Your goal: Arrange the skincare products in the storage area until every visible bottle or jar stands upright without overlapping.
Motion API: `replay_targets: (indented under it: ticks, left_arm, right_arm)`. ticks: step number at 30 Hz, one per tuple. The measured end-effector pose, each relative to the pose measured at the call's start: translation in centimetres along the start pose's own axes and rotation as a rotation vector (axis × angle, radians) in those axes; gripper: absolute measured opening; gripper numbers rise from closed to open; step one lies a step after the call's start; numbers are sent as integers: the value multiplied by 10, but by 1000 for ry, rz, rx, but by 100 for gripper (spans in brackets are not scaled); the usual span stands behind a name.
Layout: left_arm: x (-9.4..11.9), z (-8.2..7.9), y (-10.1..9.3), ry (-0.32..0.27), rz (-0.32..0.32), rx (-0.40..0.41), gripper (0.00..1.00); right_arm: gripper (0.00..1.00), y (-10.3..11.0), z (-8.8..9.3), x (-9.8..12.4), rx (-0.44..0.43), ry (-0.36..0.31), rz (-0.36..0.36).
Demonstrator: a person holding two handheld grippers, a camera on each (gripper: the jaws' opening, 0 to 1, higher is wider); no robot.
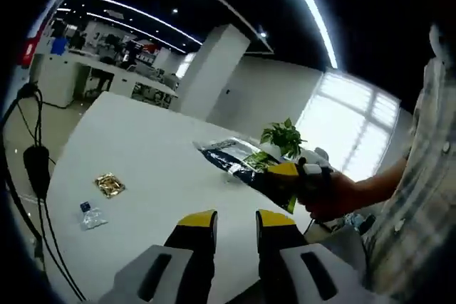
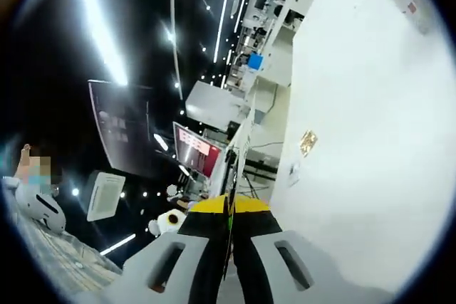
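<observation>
My left gripper [image 1: 236,224] stands open over the near part of a white table [image 1: 142,140], with nothing between its yellow-tipped fingers. From the right of the left gripper view, a hand [image 1: 335,197] brings in my right gripper [image 1: 279,174], which is shut on a dark printed plastic pouch [image 1: 231,156] held just above the table. In the right gripper view the right gripper [image 2: 228,208] has its jaws pressed together on a thin green-edged sheet [image 2: 229,229], the pouch seen edge-on.
A small gold packet [image 1: 110,185] [image 2: 308,142] and a small clear packet [image 1: 91,216] [image 2: 293,171] lie on the table. A green plant [image 1: 283,137] stands behind the pouch. Black cables [image 1: 35,169] hang at the table's left edge. A person's checked sleeve [image 1: 413,204] is at the right.
</observation>
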State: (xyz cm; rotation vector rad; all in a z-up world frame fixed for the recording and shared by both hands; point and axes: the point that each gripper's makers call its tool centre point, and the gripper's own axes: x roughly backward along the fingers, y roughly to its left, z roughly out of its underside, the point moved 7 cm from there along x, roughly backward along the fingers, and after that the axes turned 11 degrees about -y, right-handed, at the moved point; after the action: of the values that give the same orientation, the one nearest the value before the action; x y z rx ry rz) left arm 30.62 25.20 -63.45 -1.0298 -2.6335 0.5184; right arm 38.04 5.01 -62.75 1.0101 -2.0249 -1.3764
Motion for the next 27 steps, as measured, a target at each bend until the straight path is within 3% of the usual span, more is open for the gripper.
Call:
replay_targets:
  ticks: [2,6,8,9,12,14,16,21,27]
  left_arm:
    - [-3,4,2,8,-32,-71,22]
    - [-4,21,18,139,-190,-310,17]
    - [-7,26,22,178,-240,-372,16]
    - [-8,25,21,183,-235,-390,16]
    - [-3,24,23,175,-244,-416,13]
    - [-1,21,26,162,-261,-398,13]
    - [-1,21,26,154,-262,-378,13]
    - [-3,27,21,192,-235,-404,13]
    - [-4,28,20,196,-223,-384,13]
  right_arm:
    - [0,-5,-8,-2,7,-4,16]
    - [0,-19,-21,-4,12,-31,73]
    - [0,-33,-26,-6,2,-49,126]
    - [0,-39,-28,-6,-6,-55,148]
    - [0,-64,-37,-8,5,-84,234]
    - [0,-81,-42,-7,33,-87,318]
    - [0,-94,-46,-8,26,-92,356]
    - [0,-104,-61,-13,23,-133,365]
    - [0,-119,-84,-15,3,-194,401]
